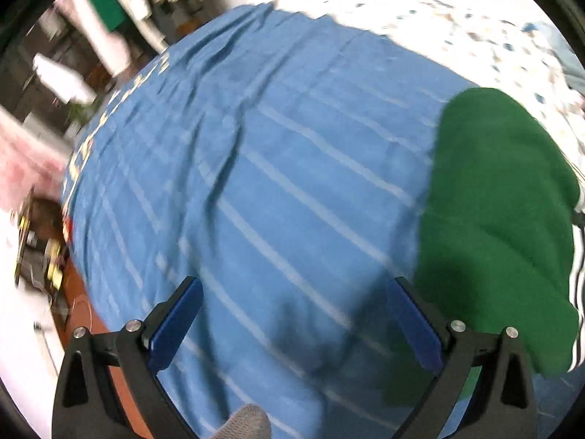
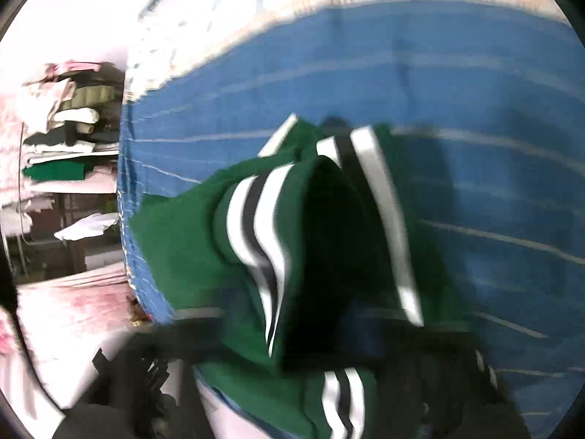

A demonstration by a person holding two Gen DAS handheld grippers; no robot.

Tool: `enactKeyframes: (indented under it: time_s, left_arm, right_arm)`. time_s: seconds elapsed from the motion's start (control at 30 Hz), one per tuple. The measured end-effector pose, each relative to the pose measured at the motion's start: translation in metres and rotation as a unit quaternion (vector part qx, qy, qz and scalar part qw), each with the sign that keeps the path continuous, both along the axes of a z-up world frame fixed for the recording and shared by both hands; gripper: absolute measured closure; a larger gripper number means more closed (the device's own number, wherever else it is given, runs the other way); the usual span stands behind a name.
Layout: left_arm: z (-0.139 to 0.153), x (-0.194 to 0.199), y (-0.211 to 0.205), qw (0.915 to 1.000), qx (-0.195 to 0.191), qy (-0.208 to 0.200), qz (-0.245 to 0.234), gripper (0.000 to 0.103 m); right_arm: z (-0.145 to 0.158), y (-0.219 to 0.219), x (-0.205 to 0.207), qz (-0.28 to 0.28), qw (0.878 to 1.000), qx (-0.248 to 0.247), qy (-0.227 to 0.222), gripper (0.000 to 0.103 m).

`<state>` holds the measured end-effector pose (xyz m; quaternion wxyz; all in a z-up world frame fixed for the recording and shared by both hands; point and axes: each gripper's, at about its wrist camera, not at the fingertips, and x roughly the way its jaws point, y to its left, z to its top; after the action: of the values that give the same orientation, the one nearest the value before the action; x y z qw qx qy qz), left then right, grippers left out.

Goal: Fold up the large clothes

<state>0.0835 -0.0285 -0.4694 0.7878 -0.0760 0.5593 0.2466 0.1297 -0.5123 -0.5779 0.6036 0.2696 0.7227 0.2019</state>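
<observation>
Left wrist: left gripper (image 1: 294, 316) released, green garment (image 1: 497, 226) beside right finger, right gripper's state unclear.

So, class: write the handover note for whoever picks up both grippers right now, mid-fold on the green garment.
Left gripper: open, holding nothing, above the blue striped sheet.
Right gripper: its fingers are hidden behind bunched cloth in its own blurred view, so its state is unclear.
Green garment with white and black stripes lies on the sheet, right of the left gripper, partly bunched and doubled over.
Done: some folding appears started.
Left: probably flatten it, finish the folds, then perhaps add it to the stack of folded clothes beyond the bed.
</observation>
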Motion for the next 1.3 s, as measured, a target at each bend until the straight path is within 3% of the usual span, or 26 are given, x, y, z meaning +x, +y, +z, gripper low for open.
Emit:
enactKeyframes:
  time_s: [0.07,0.17,0.23,0.3,0.37,0.4,0.43,0.5,0.53,0.6,0.67,0.77,0.87,0.93,0.97,1.0,1.07,1.17,1.23,1.3]
  left_arm:
    - [-0.003,0.005,-0.007,0.9997,-0.005,-0.002,-0.022,0.0]
    - [-0.012,0.009,-0.023,0.9982,-0.011,0.007,-0.059,0.0]
    - [-0.016,0.005,-0.028,0.9972,0.006,0.006,-0.074,0.0]
    - [-0.019,0.006,-0.033,0.9963,0.021,0.014,-0.082,0.0]
    - [-0.022,0.008,-0.033,0.9962,0.022,0.026,-0.08,0.0]
    - [-0.023,0.007,-0.032,0.9965,0.018,0.028,-0.077,0.0]
    - [-0.022,0.006,-0.028,0.997,0.009,0.03,-0.071,0.0]
    - [-0.019,0.003,-0.024,0.9975,0.0,0.027,-0.065,0.0]
    - [-0.018,0.0,-0.023,0.9978,-0.002,0.025,-0.061,0.0]
    - [-0.02,-0.004,-0.024,0.9979,-0.007,0.026,-0.06,0.0]
    - [-0.021,-0.007,-0.029,0.9978,-0.009,0.027,-0.059,0.0]
    - [-0.023,-0.01,-0.031,0.998,-0.006,0.028,-0.056,0.0]
    - [-0.024,-0.008,-0.031,0.9977,-0.002,0.032,-0.059,0.0]
    - [-0.024,-0.006,-0.033,0.9971,0.01,0.038,-0.066,0.0]
    - [-0.024,-0.004,-0.034,0.9964,0.017,0.04,-0.073,0.0]
    - [-0.023,-0.004,-0.035,0.9959,0.02,0.041,-0.078,0.0]
    - [-0.014,-0.003,-0.036,0.9955,0.022,0.036,-0.085,0.0]
    - [0.002,-0.002,-0.038,0.9961,0.008,0.018,-0.086,0.0]
    - [0.008,0.002,-0.047,0.9954,-0.005,0.008,-0.095,0.0]
    - [0.004,0.007,-0.058,0.9943,-0.007,0.011,-0.106,0.0]
  right_arm:
    - [0.004,0.005,0.009,-0.004,0.999,-0.028,-0.019,0.1]
    - [0.034,-0.011,0.022,-0.061,0.995,-0.018,-0.077,0.101]
    - [0.054,-0.02,0.031,-0.095,0.989,-0.022,-0.108,0.101]
    - [0.05,-0.016,0.038,-0.082,0.989,-0.05,-0.117,0.101]
    - [0.03,-0.003,0.041,-0.043,0.99,-0.092,-0.101,0.101]
    - [0.01,0.008,0.042,0.003,0.991,-0.11,-0.077,0.101]
    - [0.001,0.012,0.041,0.018,0.992,-0.108,-0.057,0.1]
    - [0.004,0.003,0.036,0.021,0.995,-0.087,-0.034,0.084]
    - [0.013,-0.004,0.032,0.018,0.996,-0.083,-0.04,0.078]
    - [0.037,-0.028,0.012,0.011,0.996,-0.075,-0.056,0.054]
    - [0.052,-0.046,-0.015,0.0,0.997,-0.066,-0.045,0.043]
    - [0.038,-0.075,-0.07,-0.016,0.998,-0.05,0.024,0.043]
    - [0.003,-0.069,-0.112,-0.029,0.996,-0.043,0.076,0.043]
    - [-0.021,-0.061,-0.131,-0.04,0.994,0.006,0.106,0.043]
    - [-0.028,-0.055,-0.137,-0.033,0.994,0.013,0.106,0.054]
    - [-0.029,-0.046,-0.139,-0.021,0.996,-0.019,0.09,0.097]
    - [-0.016,-0.039,-0.139,-0.04,0.997,-0.037,0.06,0.1]
    - [0.043,-0.049,-0.138,-0.074,0.996,-0.05,-0.024,0.101]
    - [0.083,-0.068,-0.146,-0.102,0.991,-0.06,-0.056,0.101]
    - [0.099,-0.088,-0.155,-0.116,0.987,-0.087,-0.068,0.101]
